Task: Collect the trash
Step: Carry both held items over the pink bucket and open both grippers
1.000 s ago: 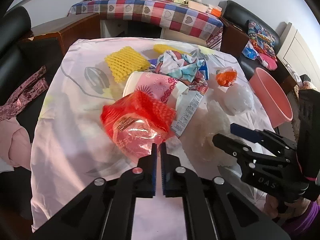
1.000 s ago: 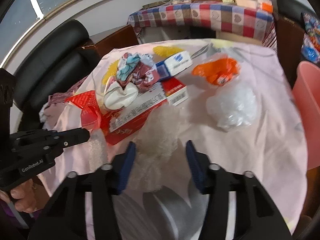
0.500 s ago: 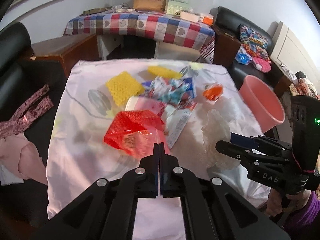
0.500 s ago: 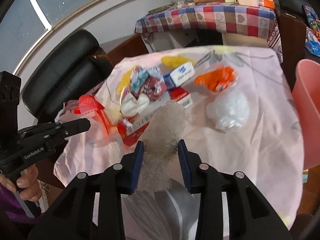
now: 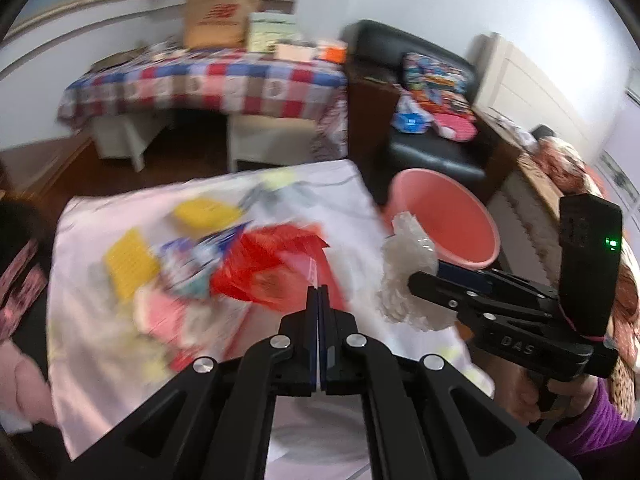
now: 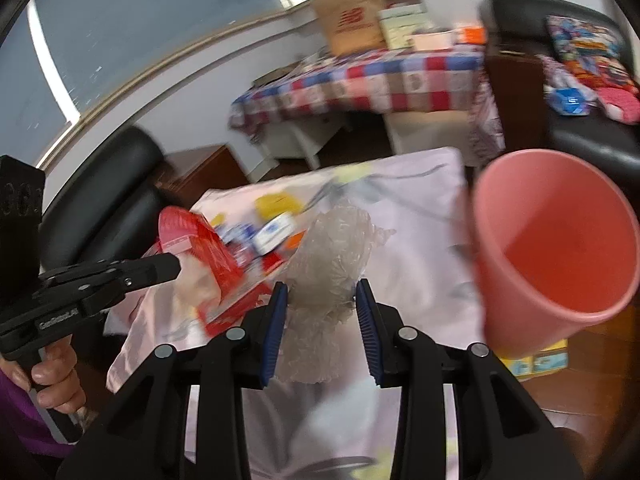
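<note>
Both hands are loaded and in the air. The right claw (image 6: 322, 326) pinches a crumpled wad of clear plastic wrap (image 6: 332, 256) between its blue pads, clear of the pink-clothed surface (image 6: 424, 240) and just beside the pink bin (image 6: 556, 240), whose mouth tilts toward the camera. The left claw (image 5: 319, 300) is clenched tight, jaws fully together, with a thin corner of the red plastic bag (image 5: 272, 268) apparently caught between them; the bag hangs in front of it above the remaining litter, though blur makes the exact bite hard to read.

How to do this well, as I judge it: bring the right claw across until the wad sits squarely over the bin's mouth, well inside the rim, before releasing, because light wrap can cling to the pads or drift. Open wide and give it a moment to fall. The red bag should follow in turn, not together, so the two claws don't collide over the rim. Keep the bag high; a trailing edge could drag the yellow foam net (image 5: 130, 264) and other wrappers off the surface.
</note>
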### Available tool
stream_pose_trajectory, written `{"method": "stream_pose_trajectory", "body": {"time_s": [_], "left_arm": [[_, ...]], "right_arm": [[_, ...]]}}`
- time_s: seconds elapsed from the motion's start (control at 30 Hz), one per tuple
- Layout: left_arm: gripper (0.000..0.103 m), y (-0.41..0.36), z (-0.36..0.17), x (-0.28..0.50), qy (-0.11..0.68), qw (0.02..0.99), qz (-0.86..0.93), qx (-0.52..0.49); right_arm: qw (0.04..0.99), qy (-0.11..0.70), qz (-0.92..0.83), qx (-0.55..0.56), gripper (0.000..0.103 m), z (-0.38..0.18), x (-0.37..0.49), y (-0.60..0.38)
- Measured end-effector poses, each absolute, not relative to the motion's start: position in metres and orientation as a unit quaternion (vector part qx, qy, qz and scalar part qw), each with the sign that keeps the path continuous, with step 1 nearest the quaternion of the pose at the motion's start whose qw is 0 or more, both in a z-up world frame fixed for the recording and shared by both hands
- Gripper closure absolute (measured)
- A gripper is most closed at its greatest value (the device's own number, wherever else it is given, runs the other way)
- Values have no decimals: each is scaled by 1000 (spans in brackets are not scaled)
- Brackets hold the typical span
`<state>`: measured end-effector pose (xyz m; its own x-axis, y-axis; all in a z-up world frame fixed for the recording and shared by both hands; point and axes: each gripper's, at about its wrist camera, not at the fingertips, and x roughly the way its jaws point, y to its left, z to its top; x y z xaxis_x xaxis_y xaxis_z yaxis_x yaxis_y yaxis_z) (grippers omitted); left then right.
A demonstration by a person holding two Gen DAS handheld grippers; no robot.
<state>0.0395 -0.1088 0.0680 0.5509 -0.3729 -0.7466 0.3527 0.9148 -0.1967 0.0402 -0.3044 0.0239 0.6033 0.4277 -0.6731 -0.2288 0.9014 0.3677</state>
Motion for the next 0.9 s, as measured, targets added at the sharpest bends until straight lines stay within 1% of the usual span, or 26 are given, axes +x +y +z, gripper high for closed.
{"method": "stream_pose_trajectory", "body": {"time_s": [0.2, 0.37, 0.67, 0.77, 0.9], "left_arm": [[103, -174, 85, 59, 406, 876, -260, 10], [103, -226, 84, 85, 411, 861, -301, 16], [103, -314, 54, 143, 451, 819, -355, 3], [103, -344, 30, 163, 475, 806, -352, 17], [103, -364, -3, 181, 512, 791, -335, 30]], "right_arm": [[898, 394, 124, 149, 67, 32, 49, -365], [906, 388, 73, 155, 67, 29, 61, -408], [900, 412, 0, 145, 67, 1, 94, -466], [890, 434, -10, 138, 67, -14, 106, -475], [876, 466, -14, 125, 67, -33, 117, -479]]}}
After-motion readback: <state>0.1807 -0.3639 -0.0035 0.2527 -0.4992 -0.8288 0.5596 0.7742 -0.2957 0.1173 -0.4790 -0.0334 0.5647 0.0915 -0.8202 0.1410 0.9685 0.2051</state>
